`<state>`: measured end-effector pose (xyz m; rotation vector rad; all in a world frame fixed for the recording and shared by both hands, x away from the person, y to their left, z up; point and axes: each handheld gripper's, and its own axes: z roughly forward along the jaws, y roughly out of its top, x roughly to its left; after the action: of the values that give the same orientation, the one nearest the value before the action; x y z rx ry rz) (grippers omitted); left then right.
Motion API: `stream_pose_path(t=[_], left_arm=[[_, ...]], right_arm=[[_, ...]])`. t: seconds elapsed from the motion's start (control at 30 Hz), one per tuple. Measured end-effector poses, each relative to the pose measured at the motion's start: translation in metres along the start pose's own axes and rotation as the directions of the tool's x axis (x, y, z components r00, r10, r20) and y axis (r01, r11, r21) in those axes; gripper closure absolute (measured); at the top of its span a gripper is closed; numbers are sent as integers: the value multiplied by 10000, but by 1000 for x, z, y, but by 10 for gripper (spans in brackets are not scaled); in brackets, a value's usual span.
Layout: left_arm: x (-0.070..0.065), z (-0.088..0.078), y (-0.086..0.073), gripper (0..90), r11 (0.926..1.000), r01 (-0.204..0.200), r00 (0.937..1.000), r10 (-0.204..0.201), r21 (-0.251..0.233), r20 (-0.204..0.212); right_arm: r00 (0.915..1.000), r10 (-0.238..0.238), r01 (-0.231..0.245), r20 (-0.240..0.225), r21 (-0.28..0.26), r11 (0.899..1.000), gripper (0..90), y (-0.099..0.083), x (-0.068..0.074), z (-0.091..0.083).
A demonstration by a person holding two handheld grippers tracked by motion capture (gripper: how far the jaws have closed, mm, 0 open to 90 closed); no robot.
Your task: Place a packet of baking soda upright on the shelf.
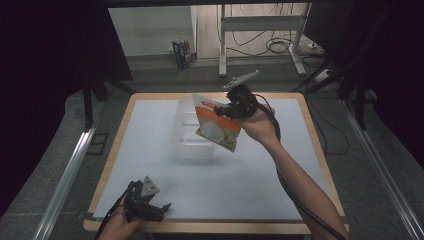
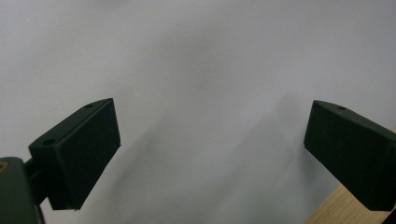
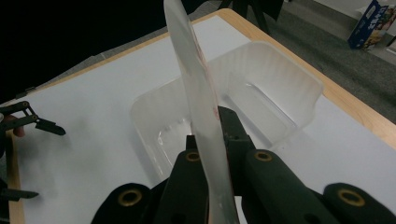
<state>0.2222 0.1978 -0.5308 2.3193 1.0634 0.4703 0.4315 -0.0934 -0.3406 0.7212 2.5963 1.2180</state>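
The printing on the packet point(image 1: 218, 123) is too small to be read — an orange and white face with a red label is made out in the high view, while it is seen edge-on in the right gripper view. It is clamped between the jaws of the right gripper point(image 1: 223, 110), raised above a clear plastic tub point(image 3: 261, 93) in which nothing can be seen. The left gripper point(image 2: 211, 149) is held wide apart over the white table point(image 1: 150, 150) near its front edge — cables lie on the grey floor point(image 1: 150, 67) beyond.
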Motion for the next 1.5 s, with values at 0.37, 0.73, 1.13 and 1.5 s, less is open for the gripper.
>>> stream_pose_path(t=[0.37,0.73,1.13,1.5], left_arm=[[0,0,0,37,10000,28,10000,-28,-23,21],[1,-1,-1,37,10000,46,10000,-46,-51,49],[1,-1,-1,36,10000,68,10000,-67,-57,72],[0,-1,-1,36,10000,68,10000,-67,-27,67]], right_arm=[[9996,-192,194,-222,89,9998,885,22,8,32],[9989,-237,242,-395,131,9996,885,36,19,59],[9989,-194,219,-426,593,9980,884,22,19,89],[9981,-262,305,-565,759,9966,881,5,15,105]])
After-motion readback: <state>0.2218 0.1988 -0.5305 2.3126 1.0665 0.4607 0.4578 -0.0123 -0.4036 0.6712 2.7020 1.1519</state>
